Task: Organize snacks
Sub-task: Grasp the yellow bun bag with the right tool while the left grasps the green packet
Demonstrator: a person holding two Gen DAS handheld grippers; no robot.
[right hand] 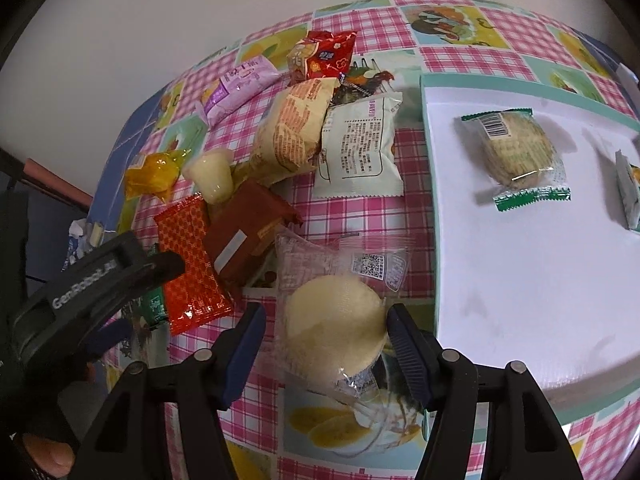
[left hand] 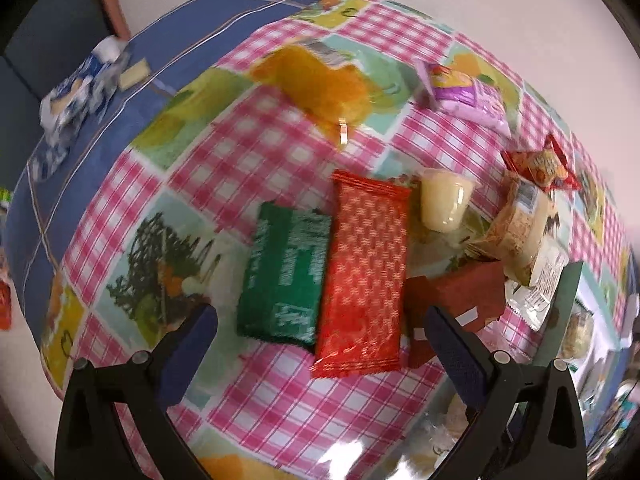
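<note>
Right gripper [right hand: 326, 330], ribbed blue pads: jaws straddle a round pale-yellow cake in a clear crinkled plastic wrapper [right hand: 334, 330]; right pad touches the cake's edge, left pad stands clear, so no clamp. The cake lies on the glossy pink-checked tablecloth [right hand: 360, 216], just beside a flat white tray with a teal rim [right hand: 430, 160]. Left gripper [left hand: 320, 344]: jaws spread wide, empty, above a shiny orange-red patterned foil packet [left hand: 366, 272] and a green foil packet [left hand: 286, 276] lying side by side.

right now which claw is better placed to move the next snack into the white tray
Right. The right claw already brackets the round pastry packet beside the white tray; the left claw hangs open over the red packet, farther away.
</note>
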